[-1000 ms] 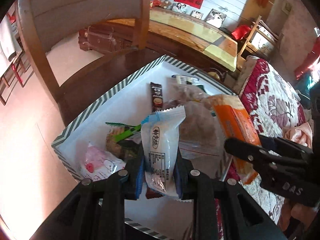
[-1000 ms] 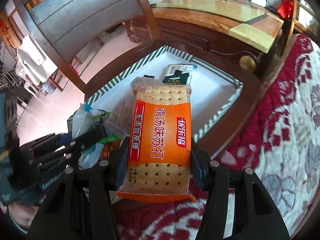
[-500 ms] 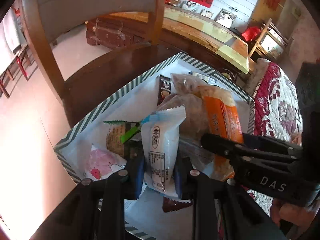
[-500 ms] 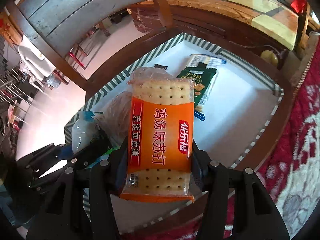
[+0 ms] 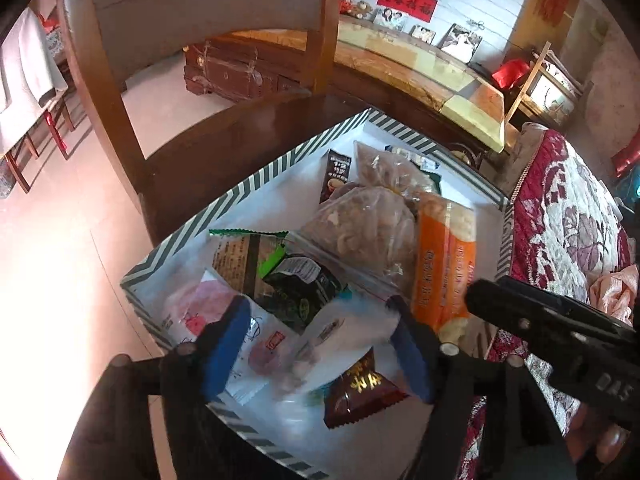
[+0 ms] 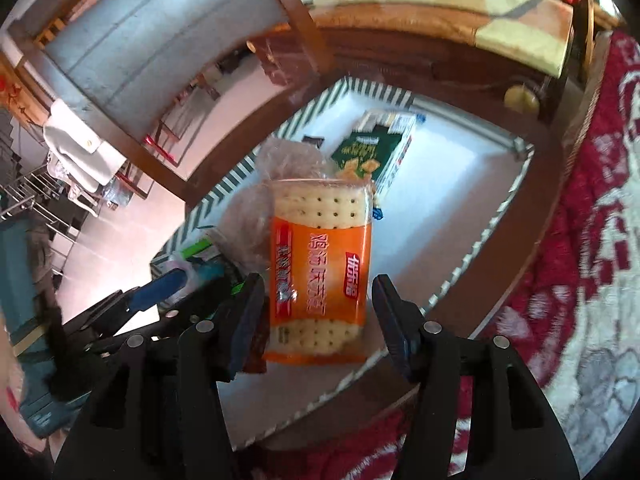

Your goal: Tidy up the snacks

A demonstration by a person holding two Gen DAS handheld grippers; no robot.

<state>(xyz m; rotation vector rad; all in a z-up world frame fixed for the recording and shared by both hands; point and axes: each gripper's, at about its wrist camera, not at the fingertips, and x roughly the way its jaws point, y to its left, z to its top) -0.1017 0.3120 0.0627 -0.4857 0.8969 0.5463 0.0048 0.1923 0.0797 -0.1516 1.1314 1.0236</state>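
A white box with a green-striped rim point(image 5: 240, 196) point(image 6: 480, 240) holds several snack packs. My left gripper point(image 5: 316, 346) hangs over its near corner and its jaws are opening. A blurred white-and-blue packet point(image 5: 340, 332) drops loose between the blue pads point(image 5: 224, 344), touching neither. My right gripper point(image 6: 318, 320) is also opening. The orange cracker pack point(image 6: 320, 272) point(image 5: 444, 268) lies between its fingers with a gap on the right side, leaning on a clear bag of brown snacks point(image 5: 360, 228).
In the box lie a green packet point(image 5: 296, 280), a pink packet point(image 5: 200, 304), a dark red packet point(image 5: 360, 388), a coffee sachet point(image 5: 336, 176) and a green cracker pack point(image 6: 368, 152). A wooden chair back point(image 5: 320, 40) rises behind. A red floral quilt point(image 5: 560, 220) borders the right.
The left jaws spread wide and the white-and-blue packet slipped out of them. The right jaws widened off the orange cracker pack, which sank toward the box.
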